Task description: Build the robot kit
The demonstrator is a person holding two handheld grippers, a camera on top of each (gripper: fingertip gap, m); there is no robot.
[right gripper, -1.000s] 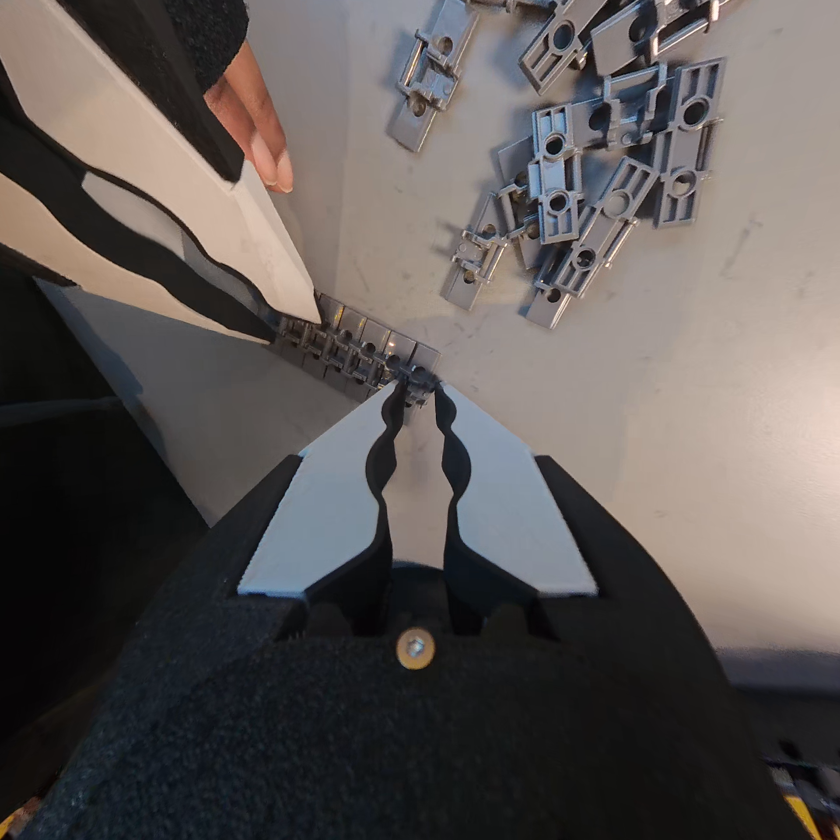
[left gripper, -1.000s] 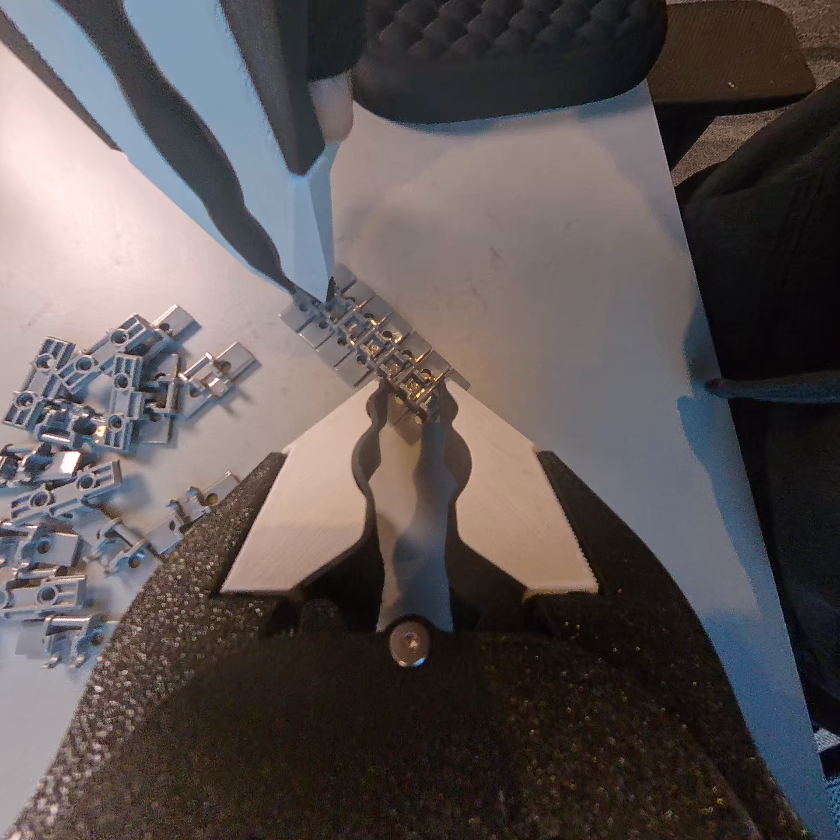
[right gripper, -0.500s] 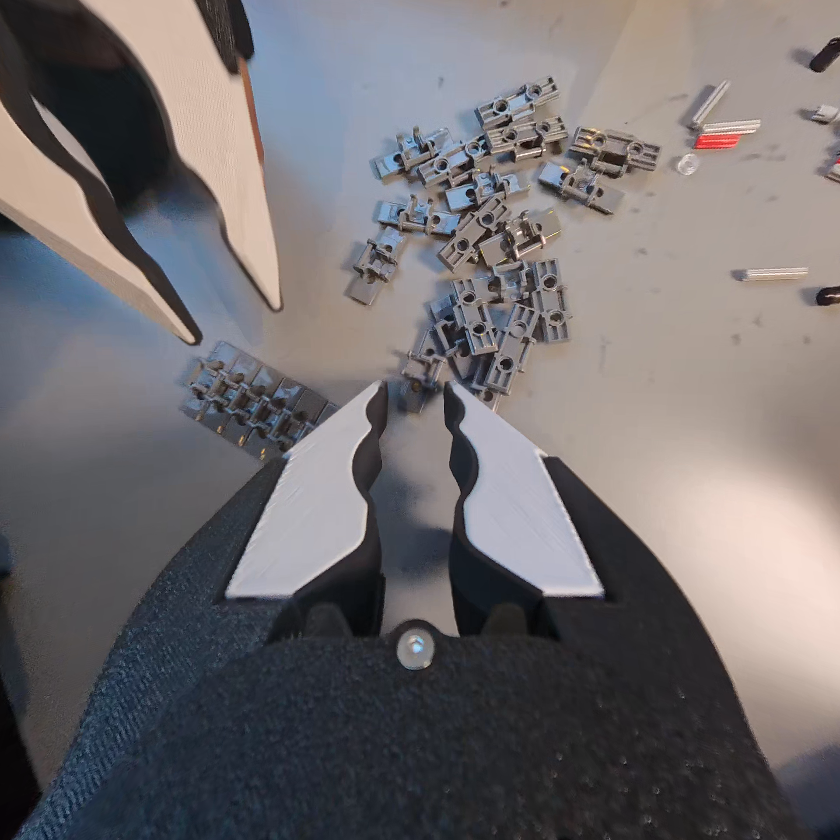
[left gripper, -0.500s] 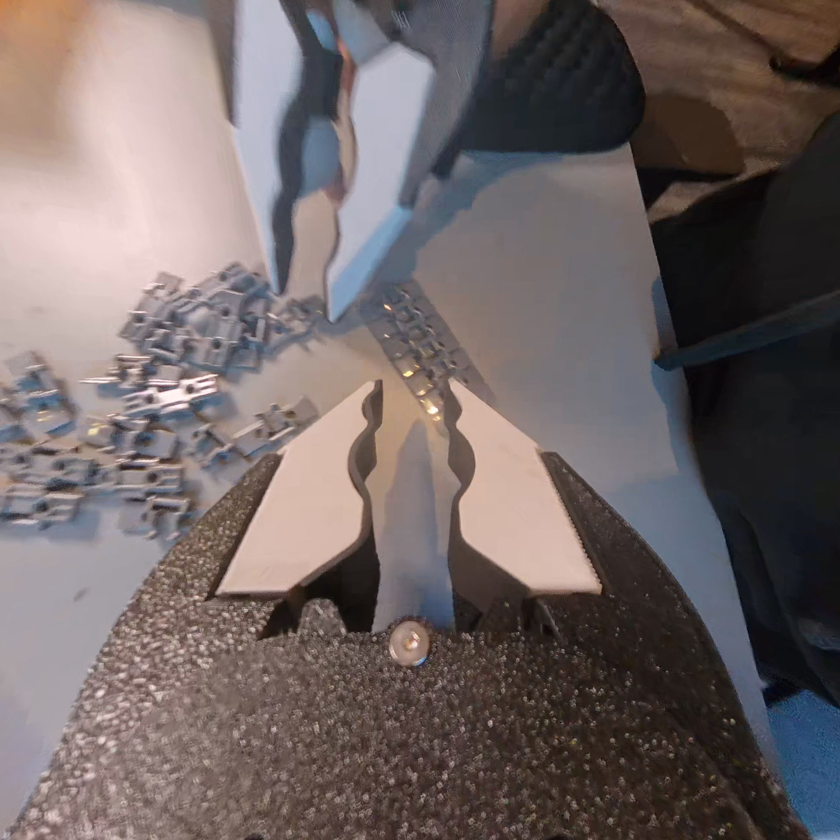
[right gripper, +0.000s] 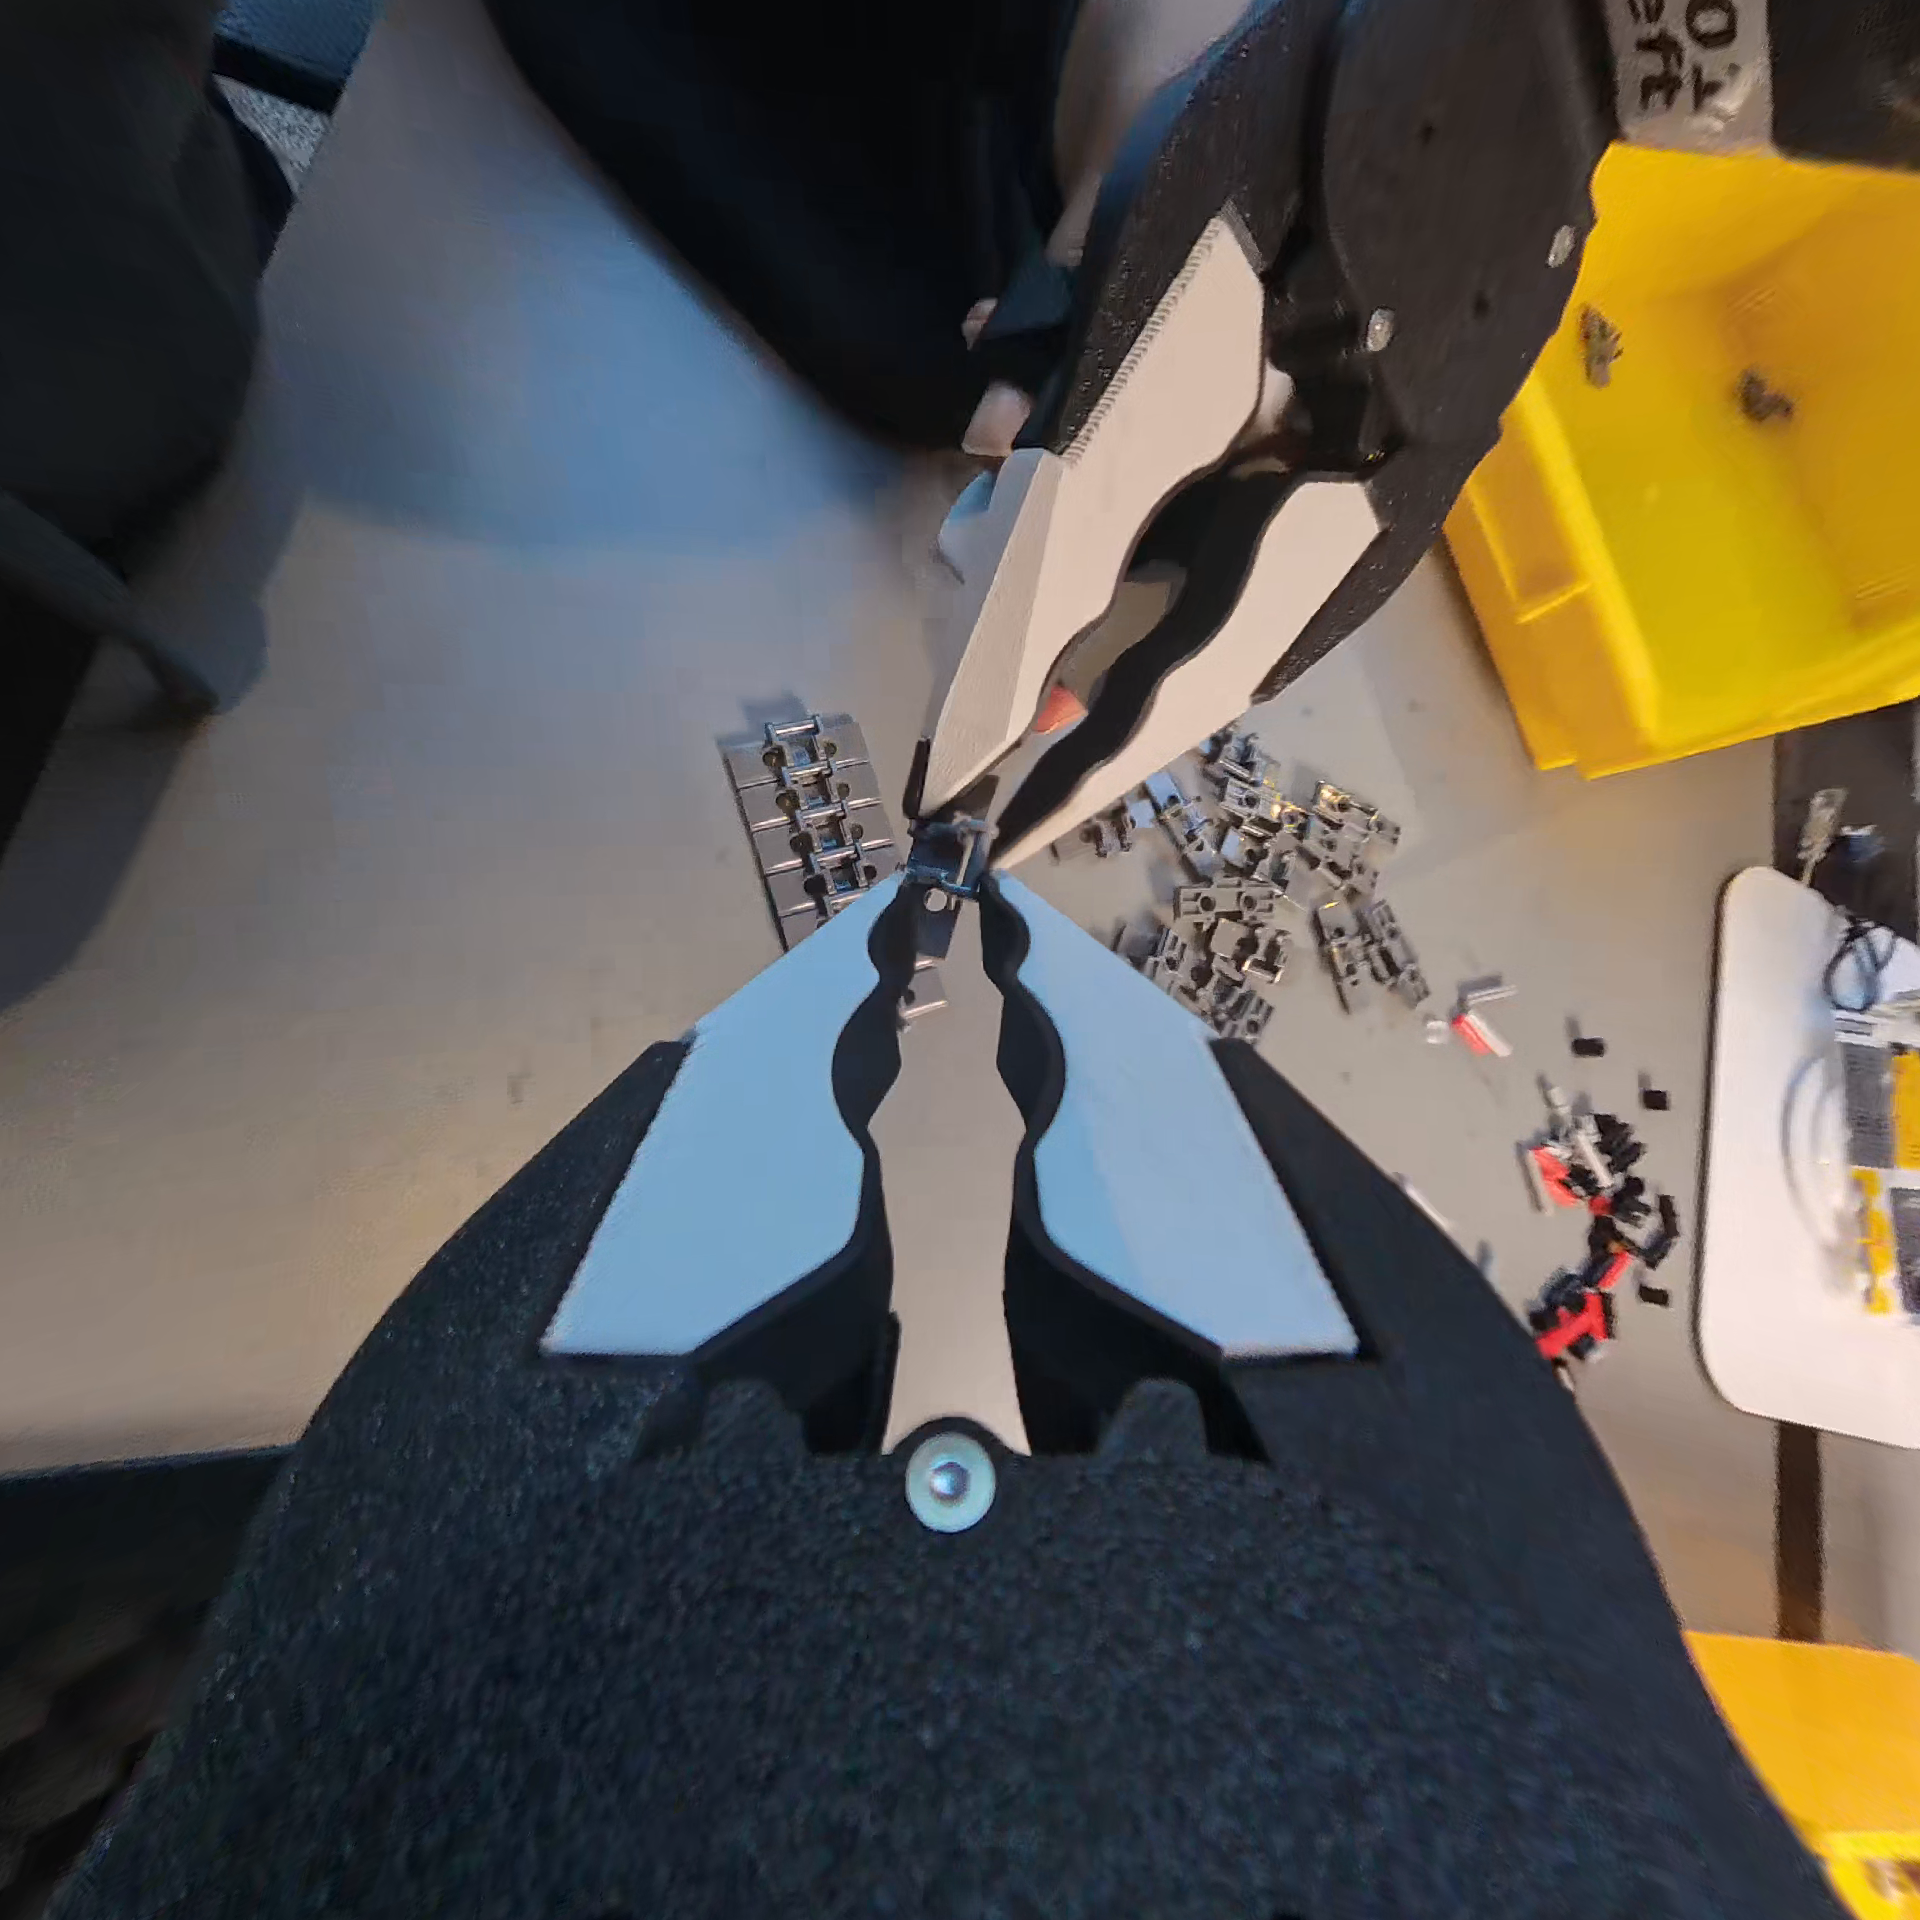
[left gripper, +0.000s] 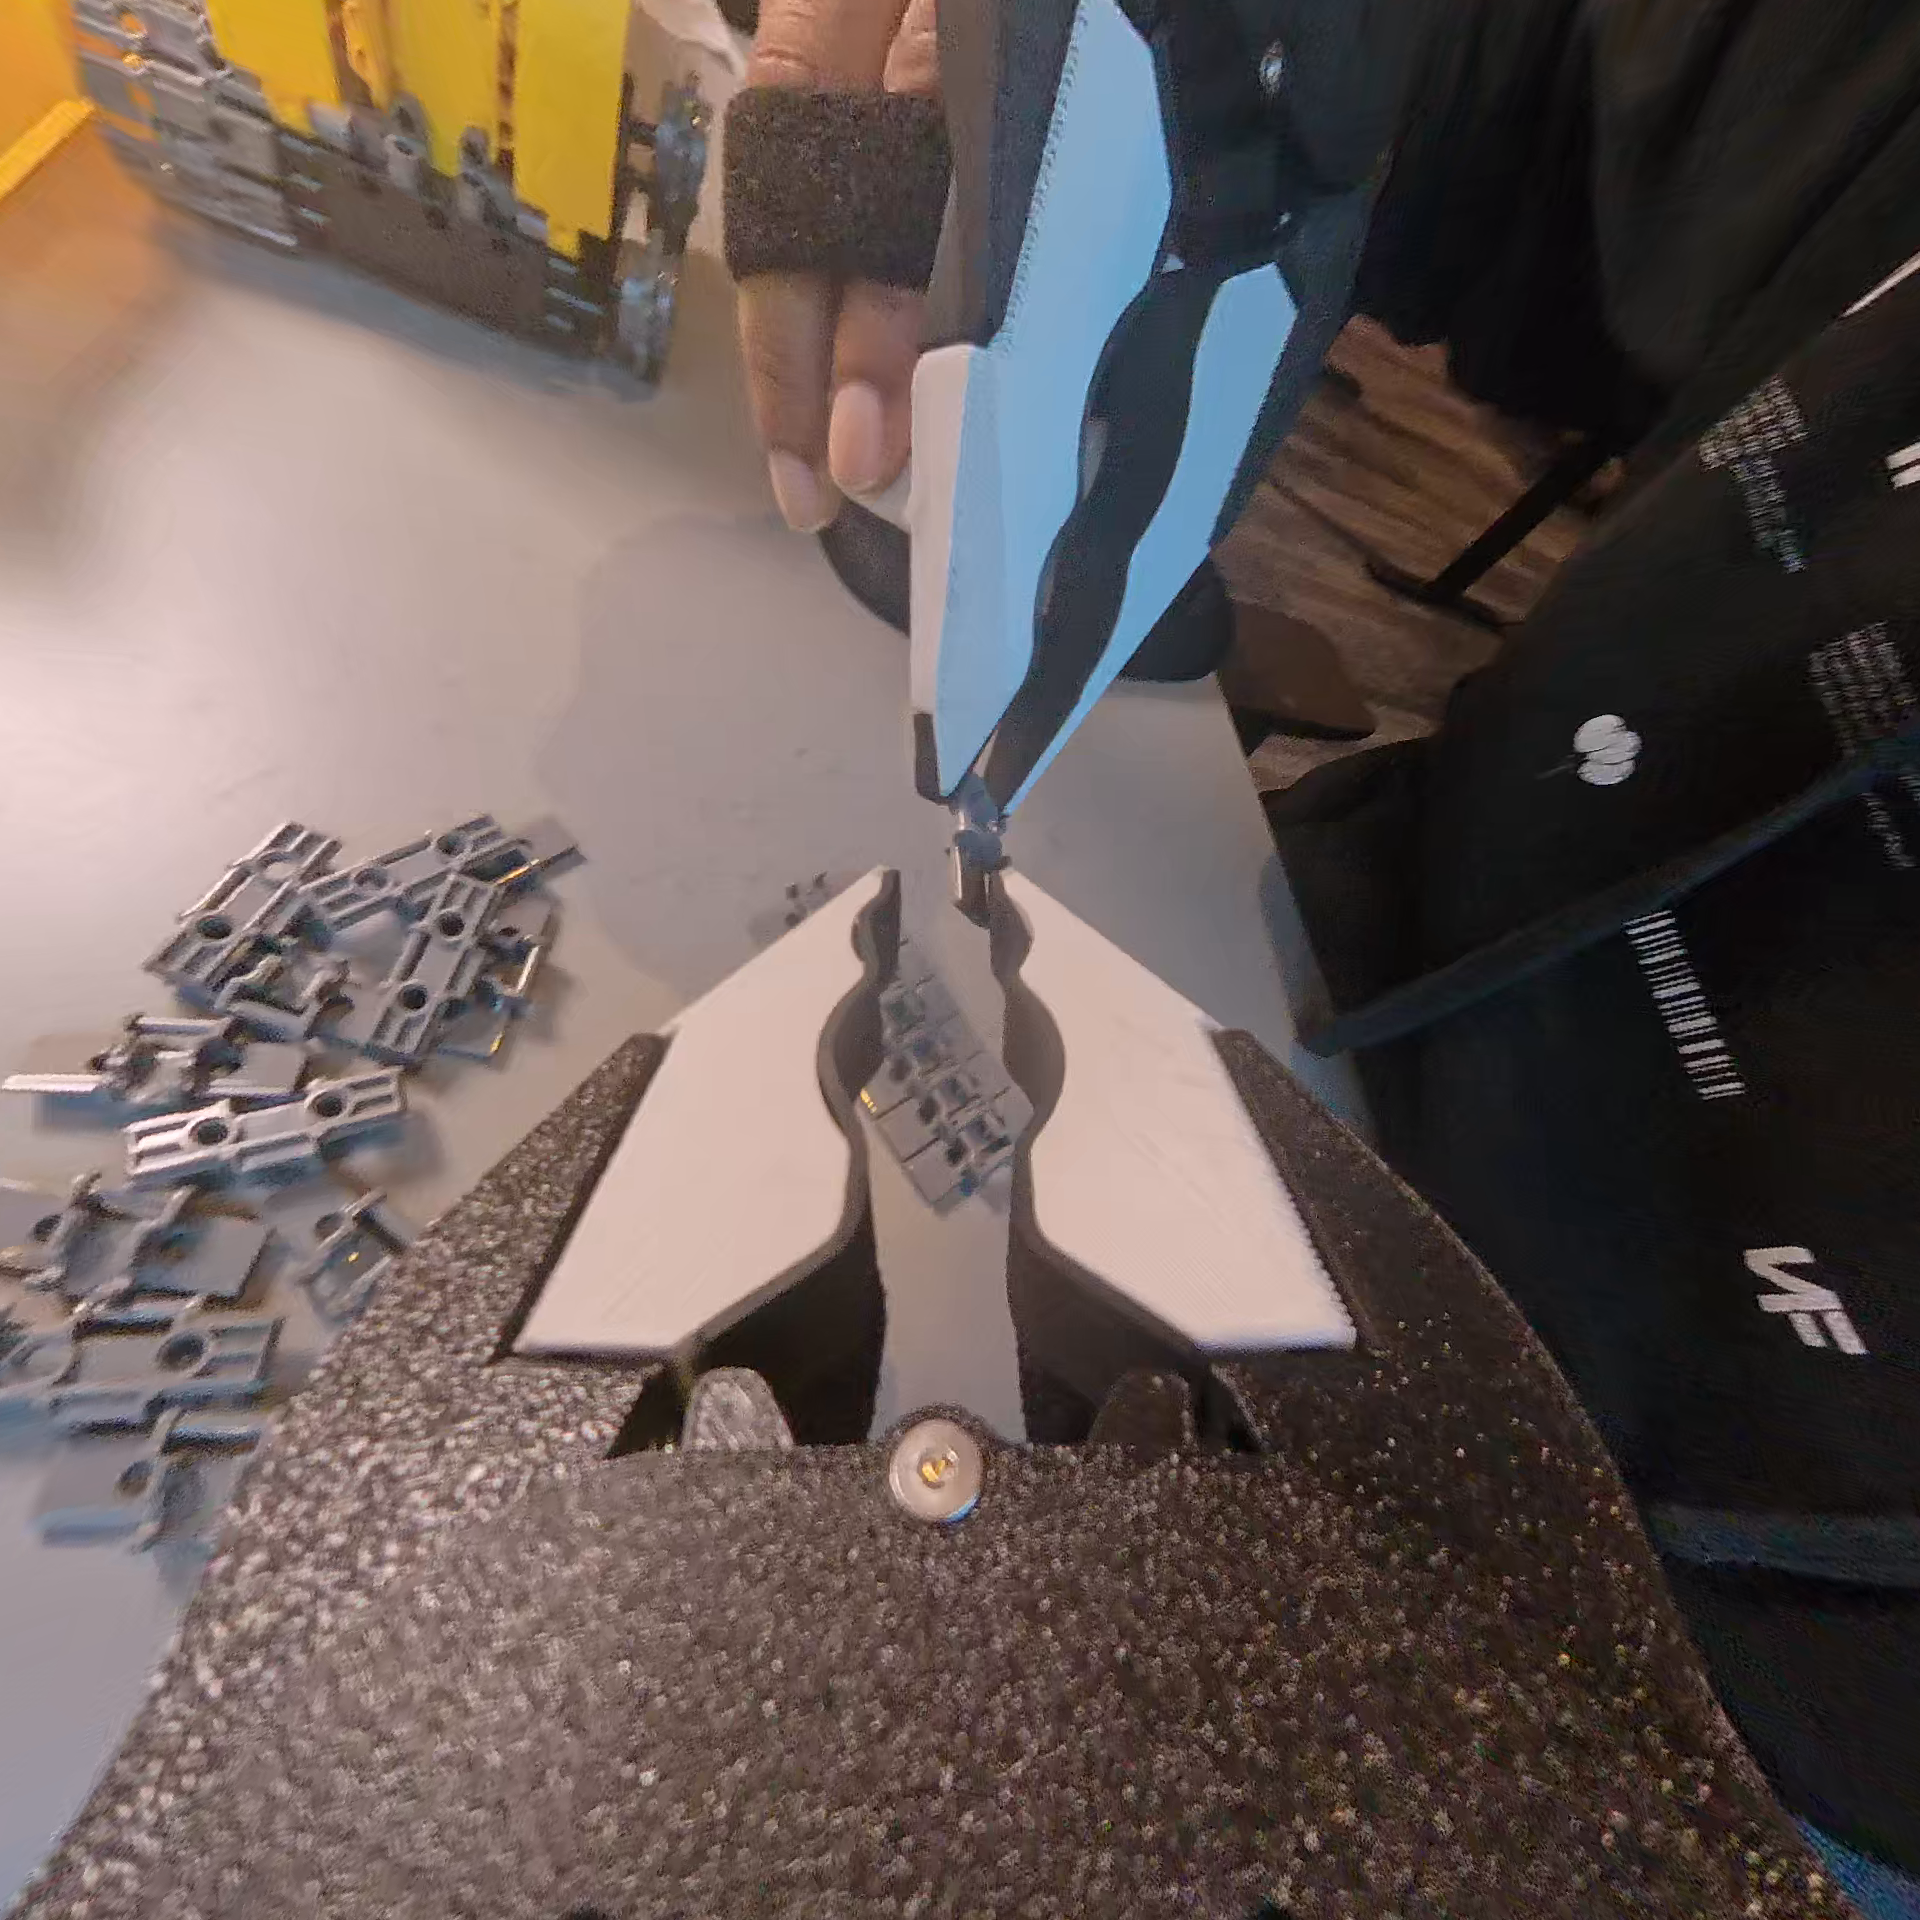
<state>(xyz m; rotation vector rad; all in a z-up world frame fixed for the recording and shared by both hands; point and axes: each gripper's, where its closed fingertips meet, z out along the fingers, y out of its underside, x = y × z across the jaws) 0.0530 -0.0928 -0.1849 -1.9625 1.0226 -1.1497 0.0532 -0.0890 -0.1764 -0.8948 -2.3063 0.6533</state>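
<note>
The right gripper pinches a small grey link at its very tips, above the bench. The left gripper meets it tip to tip, jaws narrow around the link's other end; I cannot tell whether they clamp it. The strip lies just beneath, near the person's edge, with the pile beside it. So shallow a pinch looks apt to slip or twist.

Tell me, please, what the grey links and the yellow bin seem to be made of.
The grey links: likely moulded plastic with silvery sheen, judging by crisp holes and glints; metal possible. The yellow bin: probably plastic, with smooth, evenly coloured, slightly glossy walls.
</note>
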